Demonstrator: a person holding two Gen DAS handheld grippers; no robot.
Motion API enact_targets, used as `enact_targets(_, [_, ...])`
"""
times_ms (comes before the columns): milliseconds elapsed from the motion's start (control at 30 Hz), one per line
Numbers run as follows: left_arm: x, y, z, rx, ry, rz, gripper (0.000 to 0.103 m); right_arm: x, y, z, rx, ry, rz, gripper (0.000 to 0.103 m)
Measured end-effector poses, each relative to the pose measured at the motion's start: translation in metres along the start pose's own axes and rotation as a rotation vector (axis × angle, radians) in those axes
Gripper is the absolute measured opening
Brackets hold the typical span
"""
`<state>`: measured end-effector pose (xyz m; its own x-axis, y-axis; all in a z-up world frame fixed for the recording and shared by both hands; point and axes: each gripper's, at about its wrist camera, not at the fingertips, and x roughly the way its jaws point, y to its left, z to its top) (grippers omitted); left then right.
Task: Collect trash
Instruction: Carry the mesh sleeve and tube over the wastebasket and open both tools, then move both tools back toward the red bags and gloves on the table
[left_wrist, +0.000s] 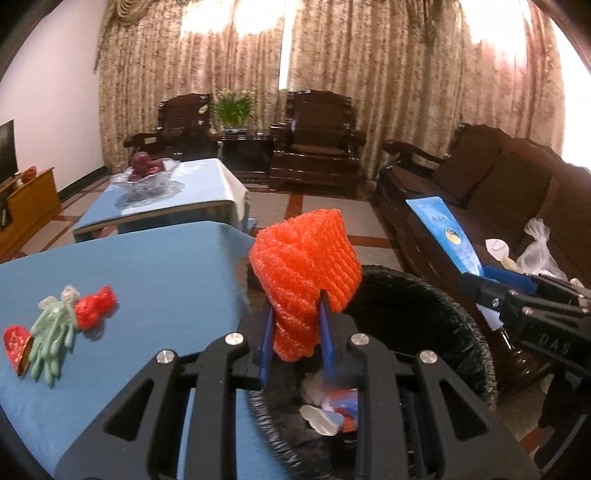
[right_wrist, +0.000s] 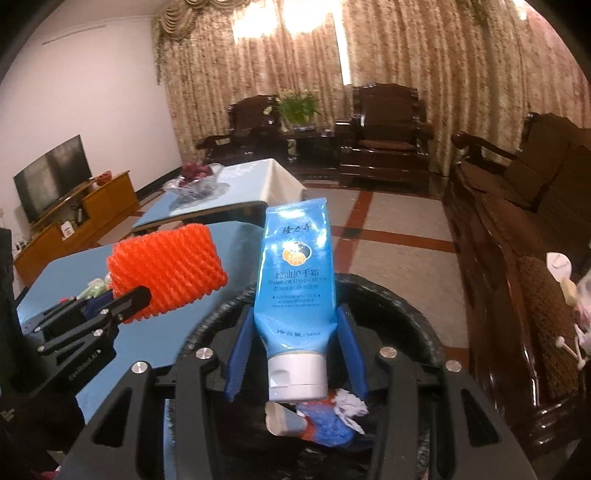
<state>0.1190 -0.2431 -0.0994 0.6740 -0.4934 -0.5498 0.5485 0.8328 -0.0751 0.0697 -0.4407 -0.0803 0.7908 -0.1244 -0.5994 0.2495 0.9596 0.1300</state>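
The left claw (left_wrist: 297, 325) is narrowed on an orange foam net (left_wrist: 306, 269), pinching its lower end so that most of the net stands up beyond the blue fingers (left_wrist: 327, 332). The right claw (right_wrist: 295, 343) stands at a middling width, holding a blue hand-cream tube (right_wrist: 293, 280) low on its body just above the white cap (right_wrist: 295, 376), cap toward the camera and crimped end pointing away.

Below and just ahead of both claws sits the black bin (left_wrist: 424, 295), with crumpled paper and wrappers already lying in it. Left of the left claw, on the blue table (left_wrist: 147, 266), lie a green glove (left_wrist: 51, 332) and red wrappers (left_wrist: 94, 308), apparently still to be gathered.

The net looks very light, soft and springy; it squashes under the pads, so a grip across its middle fold would likely hold best, and it may cling on release. The tube seems light, glossy and somewhat slippery, with a soft body that dents; near the stiff cap shoulder looks the surest hold. Both should drop freely into the bin.
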Motion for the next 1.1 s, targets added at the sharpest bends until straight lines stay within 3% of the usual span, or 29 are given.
enact_targets(133, [0.011, -0.016, 0.000, 0.021, 0.023, -0.035, 0.024, 0.004, -0.014, -0.008, 0.011, 0.018, -0.028, 0.045])
enact_targets(200, [0.016, -0.018, -0.002, 0.017, 0.040, -0.057, 0.038, 0.006, -0.017, -0.012, 0.007, 0.029, -0.048, 0.046])
enact_targets(233, [0.017, -0.018, -0.004, 0.012, 0.045, -0.068, 0.052, 0.007, -0.018, -0.013, -0.001, 0.031, -0.065, 0.052])
enact_targets(267, [0.017, -0.017, -0.005, 0.005, 0.048, -0.075, 0.057, 0.008, -0.019, -0.015, -0.007, 0.028, -0.086, 0.063])
enact_targets(433, [0.015, -0.008, -0.007, -0.001, 0.047, -0.056, 0.070, 0.003, -0.025, -0.018, 0.000, -0.008, -0.137, 0.090])
enact_targets(500, [0.009, 0.002, -0.009, -0.010, 0.043, -0.037, 0.073, 0.000, -0.024, -0.020, 0.009, -0.030, -0.138, 0.097])
enact_targets(767, [-0.017, 0.054, -0.011, -0.042, 0.002, 0.085, 0.084, -0.004, -0.001, -0.016, 0.040, -0.072, -0.076, 0.097])
enact_targets(1100, [-0.063, 0.152, -0.023, -0.126, -0.042, 0.291, 0.086, 0.017, 0.086, -0.005, -0.076, -0.074, 0.099, 0.097])
